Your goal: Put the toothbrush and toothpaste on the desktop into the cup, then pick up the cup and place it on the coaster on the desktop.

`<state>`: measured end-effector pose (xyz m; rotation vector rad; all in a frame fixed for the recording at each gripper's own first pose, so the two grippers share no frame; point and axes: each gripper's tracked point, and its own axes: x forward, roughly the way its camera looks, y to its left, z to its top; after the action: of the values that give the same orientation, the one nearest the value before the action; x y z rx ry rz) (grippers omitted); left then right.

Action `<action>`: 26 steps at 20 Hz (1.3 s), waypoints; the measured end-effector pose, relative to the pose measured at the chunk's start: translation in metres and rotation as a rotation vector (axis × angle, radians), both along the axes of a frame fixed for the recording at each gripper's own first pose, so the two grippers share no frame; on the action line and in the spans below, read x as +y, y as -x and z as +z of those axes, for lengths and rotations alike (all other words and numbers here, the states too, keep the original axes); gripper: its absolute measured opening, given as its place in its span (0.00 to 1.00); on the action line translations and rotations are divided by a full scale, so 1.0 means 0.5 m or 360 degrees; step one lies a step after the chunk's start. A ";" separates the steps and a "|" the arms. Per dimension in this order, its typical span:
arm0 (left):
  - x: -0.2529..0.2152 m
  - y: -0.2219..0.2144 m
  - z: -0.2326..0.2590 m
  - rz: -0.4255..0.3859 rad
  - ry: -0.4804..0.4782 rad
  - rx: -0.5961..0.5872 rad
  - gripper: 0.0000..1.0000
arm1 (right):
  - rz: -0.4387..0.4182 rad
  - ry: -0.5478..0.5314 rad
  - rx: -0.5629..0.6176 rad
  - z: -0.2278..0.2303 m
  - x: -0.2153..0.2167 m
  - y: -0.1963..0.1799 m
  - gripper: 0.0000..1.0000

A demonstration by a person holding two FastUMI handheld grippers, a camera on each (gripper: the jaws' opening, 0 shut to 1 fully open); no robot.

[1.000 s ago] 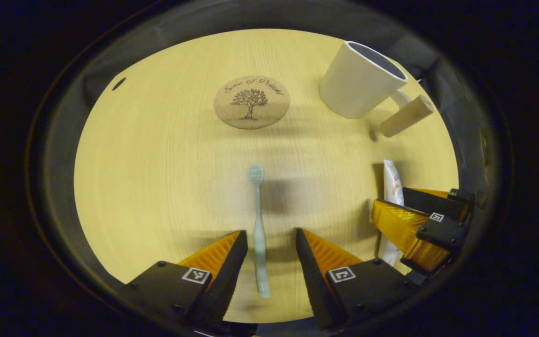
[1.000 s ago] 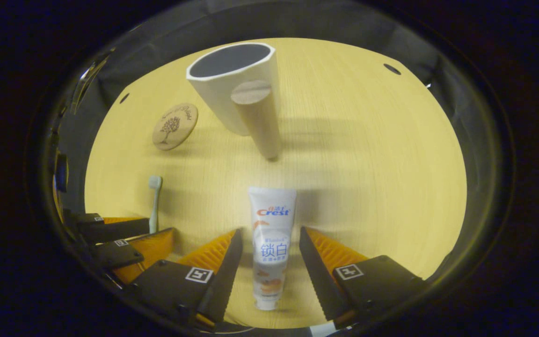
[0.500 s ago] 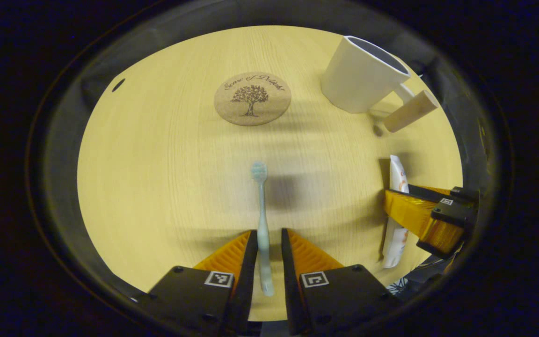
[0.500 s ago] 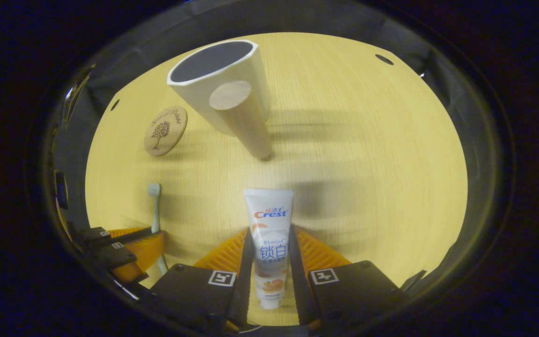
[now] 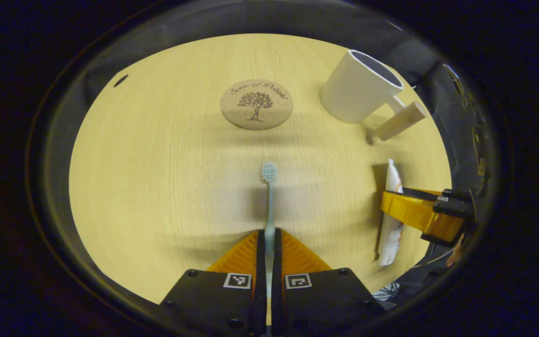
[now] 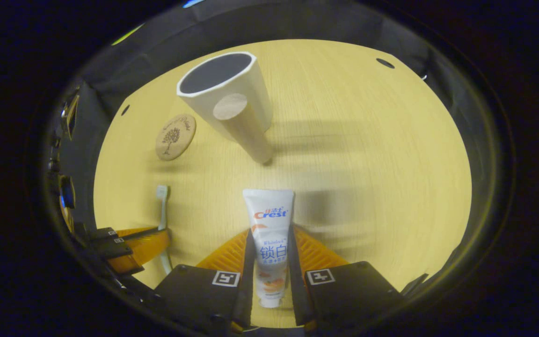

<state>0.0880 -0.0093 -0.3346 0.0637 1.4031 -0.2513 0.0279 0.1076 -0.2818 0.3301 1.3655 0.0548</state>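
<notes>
Left gripper view: left gripper [image 5: 269, 243] clenched on the toothbrush [image 5: 269, 201] handle at bottom centre, head pointing up-frame. One coaster [image 5: 256, 104] upper centre, one cup [image 5: 359, 87] upper right, wooden handle toward the right edge. Light wood desktop [image 5: 157, 178], black cloth behind.

Right gripper view: right gripper [image 6: 272, 262] grasping the one toothpaste [image 6: 269, 234] tube at bottom centre, both fingers pressing its sides. Cup upper centre, coaster to its left.

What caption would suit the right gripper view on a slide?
Right gripper shut on the toothpaste, white cup and cork coaster ahead.
</notes>
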 end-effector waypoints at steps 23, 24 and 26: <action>-0.018 -0.049 0.199 0.0244 0.0455 -0.0932 0.12 | -0.0036 0.0070 -0.1151 0.211 -0.044 -0.112 0.38; -0.025 -0.058 0.220 0.0209 0.0474 -0.0974 0.12 | -0.0053 0.0084 -0.1205 0.231 -0.051 -0.122 0.38; -0.037 -0.067 0.246 0.0178 0.0508 -0.1036 0.12 | -0.0064 0.0120 -0.1282 0.257 -0.053 -0.149 0.38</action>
<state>0.1213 -0.0279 -0.2117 -0.1831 0.7063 -0.3234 0.1023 0.0811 -0.1535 0.2312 0.5609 0.0907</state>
